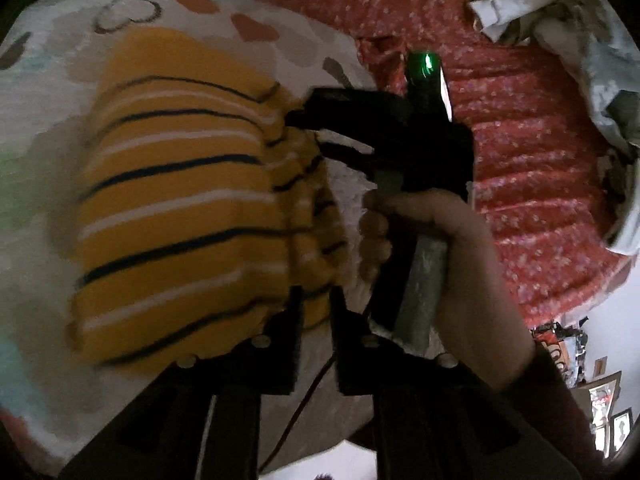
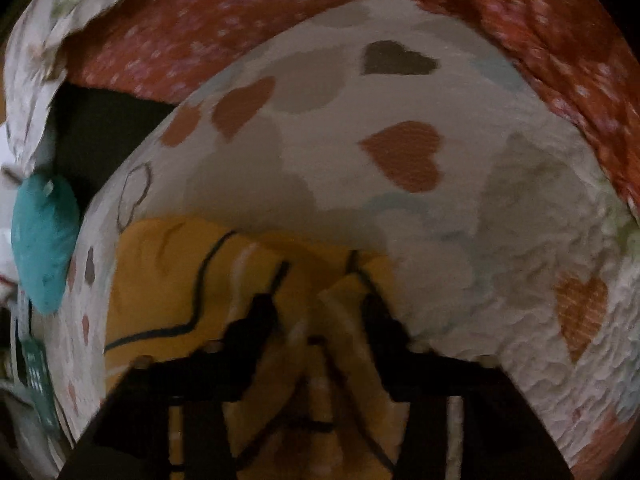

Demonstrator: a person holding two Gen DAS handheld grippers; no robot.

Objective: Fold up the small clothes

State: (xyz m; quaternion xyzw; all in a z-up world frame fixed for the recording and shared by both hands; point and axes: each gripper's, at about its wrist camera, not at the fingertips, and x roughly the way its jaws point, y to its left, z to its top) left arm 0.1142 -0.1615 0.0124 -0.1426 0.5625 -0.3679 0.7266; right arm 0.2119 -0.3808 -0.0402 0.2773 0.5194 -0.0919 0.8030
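A small yellow garment (image 1: 180,200) with black and white stripes lies partly folded on a white blanket with hearts (image 1: 60,100). My left gripper (image 1: 315,300) is shut on the garment's near right edge. My right gripper (image 1: 308,132), held by a hand (image 1: 432,232), is shut on the garment's far right edge. In the right wrist view the right gripper (image 2: 320,300) pinches a bunched fold of the yellow garment (image 2: 168,280), lifted off the heart blanket (image 2: 400,200).
A red spotted bedspread (image 1: 520,160) lies beyond and right of the blanket, with a crumpled pale cloth (image 1: 580,40) at the far right. A teal object (image 2: 44,240) and a dark gap sit at the left in the right wrist view.
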